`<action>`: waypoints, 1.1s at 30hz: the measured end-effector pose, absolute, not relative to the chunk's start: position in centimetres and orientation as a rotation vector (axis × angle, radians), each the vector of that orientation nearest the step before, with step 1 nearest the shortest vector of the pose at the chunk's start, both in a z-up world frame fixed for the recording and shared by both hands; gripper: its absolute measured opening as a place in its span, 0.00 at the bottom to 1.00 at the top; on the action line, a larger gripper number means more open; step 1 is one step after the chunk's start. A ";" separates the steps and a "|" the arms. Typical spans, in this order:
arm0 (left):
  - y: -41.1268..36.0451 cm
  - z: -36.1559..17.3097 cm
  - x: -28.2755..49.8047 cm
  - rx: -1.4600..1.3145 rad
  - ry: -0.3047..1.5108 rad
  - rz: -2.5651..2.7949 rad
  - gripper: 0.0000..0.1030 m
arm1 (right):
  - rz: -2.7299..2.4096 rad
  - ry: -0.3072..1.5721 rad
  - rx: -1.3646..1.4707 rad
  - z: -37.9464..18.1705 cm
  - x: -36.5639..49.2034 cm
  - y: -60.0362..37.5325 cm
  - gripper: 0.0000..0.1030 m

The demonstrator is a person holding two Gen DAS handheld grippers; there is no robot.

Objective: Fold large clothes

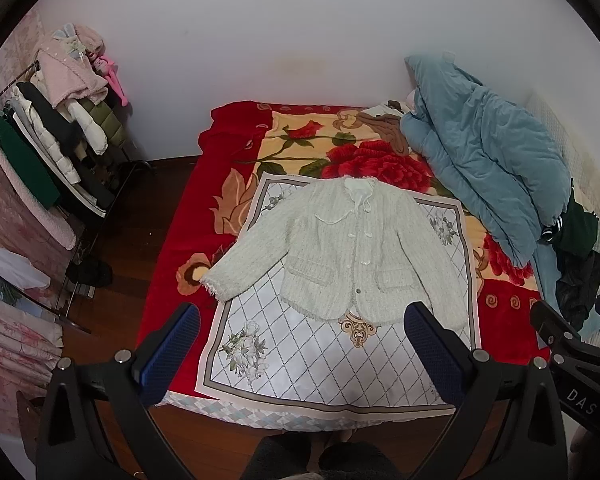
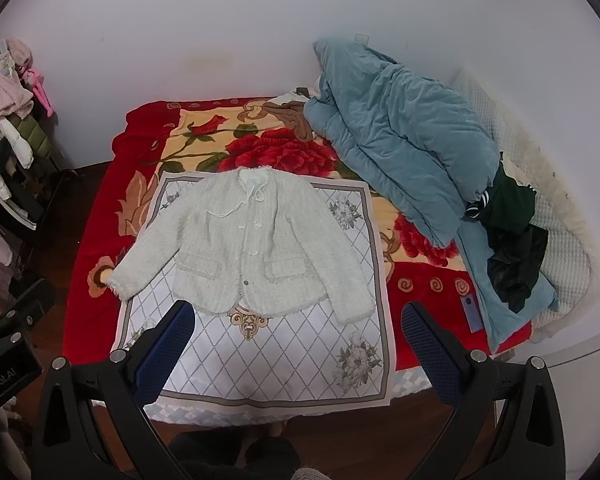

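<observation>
White jacket [image 1: 340, 248] lying flat, front up, sleeves spread, on a white mat [image 1: 300, 360] atop a red blanket [image 1: 172, 240]. L gripper [image 1: 300, 348] & R gripper [image 2: 298, 344] hovering above near edge, both jaws spread wide, holding nothing.

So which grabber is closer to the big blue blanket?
The right gripper. The blue blanket lies on the bed's right side, ahead and to the right of it. The left gripper is farther left, facing the white jacket. Both are open.
</observation>
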State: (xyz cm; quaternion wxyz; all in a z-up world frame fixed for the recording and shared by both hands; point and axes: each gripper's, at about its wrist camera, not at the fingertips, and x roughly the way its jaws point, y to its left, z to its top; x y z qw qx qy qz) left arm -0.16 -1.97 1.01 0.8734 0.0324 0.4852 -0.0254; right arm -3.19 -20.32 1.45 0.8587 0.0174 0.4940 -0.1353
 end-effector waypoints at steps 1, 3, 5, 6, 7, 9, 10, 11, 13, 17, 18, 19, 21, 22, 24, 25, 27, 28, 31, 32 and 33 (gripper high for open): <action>-2.2 1.1 -0.2 0.068 1.014 -0.053 1.00 | -0.284 1.037 0.035 1.4 -3.2 -20.3 1.00; -0.7 0.8 -0.1 0.062 1.015 -0.055 1.00 | -0.285 1.037 0.034 1.4 -3.2 -20.3 1.00; -0.7 0.7 -0.1 0.063 1.016 -0.056 1.00 | -0.285 1.038 0.035 1.3 -3.2 -20.2 1.00; -0.8 0.8 0.0 0.064 1.016 -0.057 1.00 | -0.285 1.038 0.035 1.3 -3.2 -20.2 1.00; -0.9 0.8 0.0 0.064 1.016 -0.057 1.00 | -0.284 1.039 0.032 1.5 -3.1 -20.2 1.00; -1.2 1.0 0.0 0.067 1.015 -0.058 1.00 | -0.284 1.037 0.031 1.9 -3.0 -20.3 1.00; -0.5 0.7 -0.1 0.060 1.016 -0.057 1.00 | -0.284 1.038 0.032 1.9 -3.0 -20.3 1.00; -0.6 0.8 -0.1 0.061 1.016 -0.058 1.00 | -0.284 1.037 0.034 1.9 -3.0 -20.3 1.00; -0.5 0.9 -0.1 0.061 1.012 -0.058 1.00 | -0.285 1.036 0.031 1.8 -3.0 -20.2 1.00; -0.9 1.7 0.1 0.059 1.010 -0.061 1.00 | -0.284 1.037 0.030 1.9 -2.9 -20.2 1.00; -1.0 1.8 0.1 0.059 1.009 -0.061 1.00 | -0.284 1.038 0.029 2.0 -2.9 -20.2 1.00; -1.1 1.9 0.2 0.060 1.009 -0.061 1.00 | -0.283 1.037 0.029 1.9 -3.0 -20.2 1.00; -0.7 2.3 0.2 0.054 1.011 -0.061 1.00 | -0.284 1.036 0.029 2.0 -3.0 -20.2 1.00; -0.7 2.5 0.2 0.054 1.011 -0.062 1.00 | -0.284 1.036 0.029 1.9 -3.2 -20.3 1.00; -0.8 2.4 0.2 0.057 1.009 -0.060 1.00 | -0.283 1.037 0.029 2.0 -3.3 -20.3 1.00; -0.8 2.5 0.3 0.056 1.010 -0.061 1.00 | -0.283 1.035 0.028 1.9 -3.3 -20.3 1.00; -0.8 2.4 0.1 0.052 1.009 -0.059 1.00 | -0.284 1.035 0.025 1.9 -3.4 -20.3 1.00; -0.8 2.5 0.1 0.052 1.009 -0.060 1.00 | -0.283 1.035 0.027 2.0 -3.5 -20.5 1.00; -0.8 2.3 0.0 0.054 1.007 -0.060 1.00 | -0.285 1.033 0.025 1.9 -3.5 -20.4 1.00; -0.9 2.5 0.1 0.054 1.007 -0.060 1.00 | -0.283 1.034 0.024 3.1 -3.2 -20.7 1.00; -0.9 2.6 0.1 0.056 1.006 -0.060 1.00 | -0.283 1.034 0.025 3.2 -3.2 -20.8 1.00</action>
